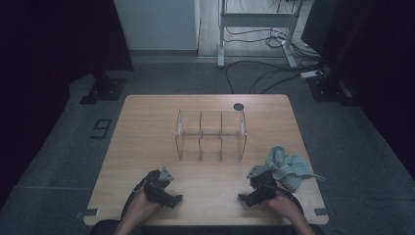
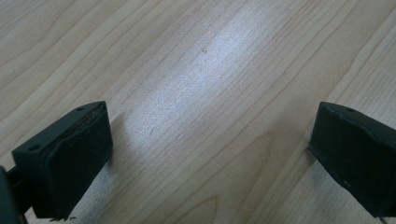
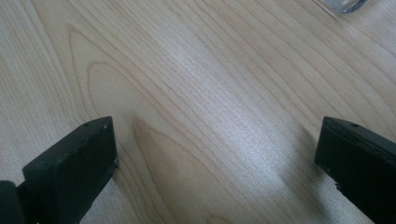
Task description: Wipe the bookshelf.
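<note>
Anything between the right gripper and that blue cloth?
Nothing visible. The right gripper rests open on the table, and the blue cloth lies just beyond it toward the table's right edge. The clear divided box stands farther back, off that path.

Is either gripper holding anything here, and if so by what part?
Nothing is held. The left gripper and right gripper are both open over bare table; the cloth lies untouched.

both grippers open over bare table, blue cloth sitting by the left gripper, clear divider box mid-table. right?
One thing is off: the blue cloth lies by the right gripper, not the left gripper, as the high view shows. The rest holds: both grippers are open over bare wood of the table in their own gripper views, and the clear divider box stands mid-table.
</note>
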Tool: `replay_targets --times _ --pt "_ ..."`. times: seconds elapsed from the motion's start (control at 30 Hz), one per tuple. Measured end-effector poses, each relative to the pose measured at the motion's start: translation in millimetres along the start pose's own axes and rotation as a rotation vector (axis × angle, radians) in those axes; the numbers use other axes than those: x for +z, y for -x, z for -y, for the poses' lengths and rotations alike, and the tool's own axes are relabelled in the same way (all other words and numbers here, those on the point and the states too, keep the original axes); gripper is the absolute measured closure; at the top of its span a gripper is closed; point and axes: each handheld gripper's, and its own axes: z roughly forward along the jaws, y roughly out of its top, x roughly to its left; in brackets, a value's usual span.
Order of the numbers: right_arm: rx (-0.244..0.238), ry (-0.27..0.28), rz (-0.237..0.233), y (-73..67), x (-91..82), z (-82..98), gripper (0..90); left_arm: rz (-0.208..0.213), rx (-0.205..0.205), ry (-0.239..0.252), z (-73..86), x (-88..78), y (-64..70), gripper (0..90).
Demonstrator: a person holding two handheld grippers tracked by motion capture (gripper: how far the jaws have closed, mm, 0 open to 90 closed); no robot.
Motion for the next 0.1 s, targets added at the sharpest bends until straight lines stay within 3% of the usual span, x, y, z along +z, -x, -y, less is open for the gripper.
replay_targets --times 0.1 --pt "0.005 0.008 0.004 0.5 0.7 0.6 0.0 -0.006 -0.012 0.007 -0.8 0.9 0.0 0.0"
